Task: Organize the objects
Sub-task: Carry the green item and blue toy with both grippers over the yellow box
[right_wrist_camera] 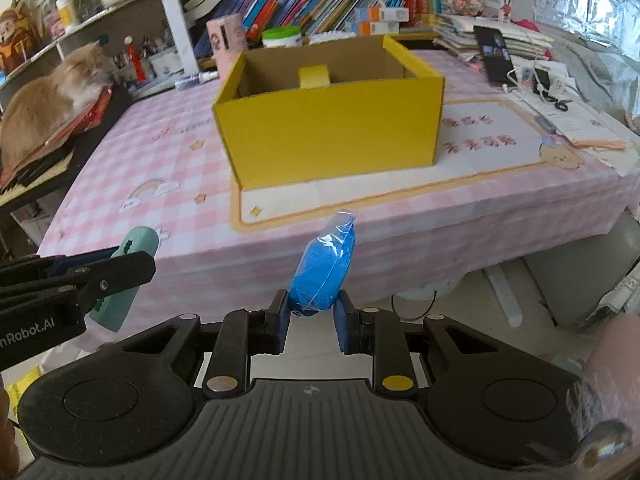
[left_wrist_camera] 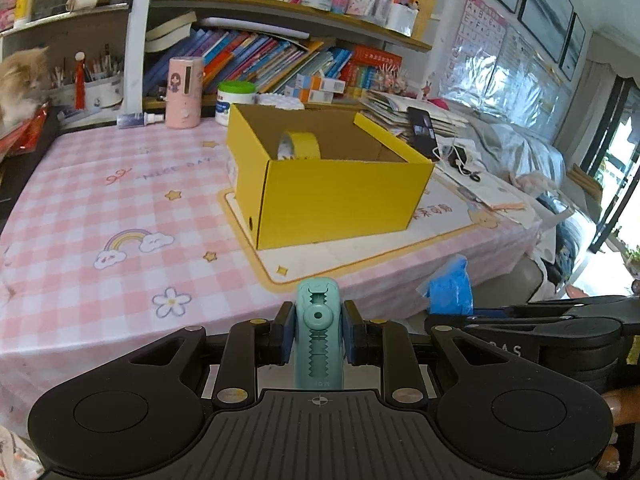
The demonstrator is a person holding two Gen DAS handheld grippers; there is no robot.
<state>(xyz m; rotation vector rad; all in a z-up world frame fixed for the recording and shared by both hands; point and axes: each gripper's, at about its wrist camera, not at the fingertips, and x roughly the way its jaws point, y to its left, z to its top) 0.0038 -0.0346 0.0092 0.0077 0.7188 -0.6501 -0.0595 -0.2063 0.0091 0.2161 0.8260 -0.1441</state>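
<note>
Currently, both hands loaded: two items are held off the near edge of the table, neither yet over the box.
Left gripper: fingers pressed against both sides of a teal clip-like tool, held upright with its toothed face toward the camera.
Why held so: the pinch sits about mid-body, leaving the top free; my guess is that this lets it drop cleanly nose-first.
Right gripper: fingers closed on the lower end of a blue bagged bundle, its clear plastic twist pointing up and away.
Why held so: gripped low, the bag stands above the fingers; it looks soft, so it may sag on release.
Relative position: the two grippers are side by side, near each other but not touching, both short of the table edge.
Yellow box: open-topped cardboard, standing on a printed mat over the pink checked tablecloth.
Box contents: one yellow tape roll on edge, near the far wall; the rest of the floor is hidden by the near wall.
Likely step: carrying both items to the box, judging from the task.
Bystander: cat on a side stand left of the table, well apart from the box.
Back of table: pink canister and green-lidded jar stand just behind the box.
</note>
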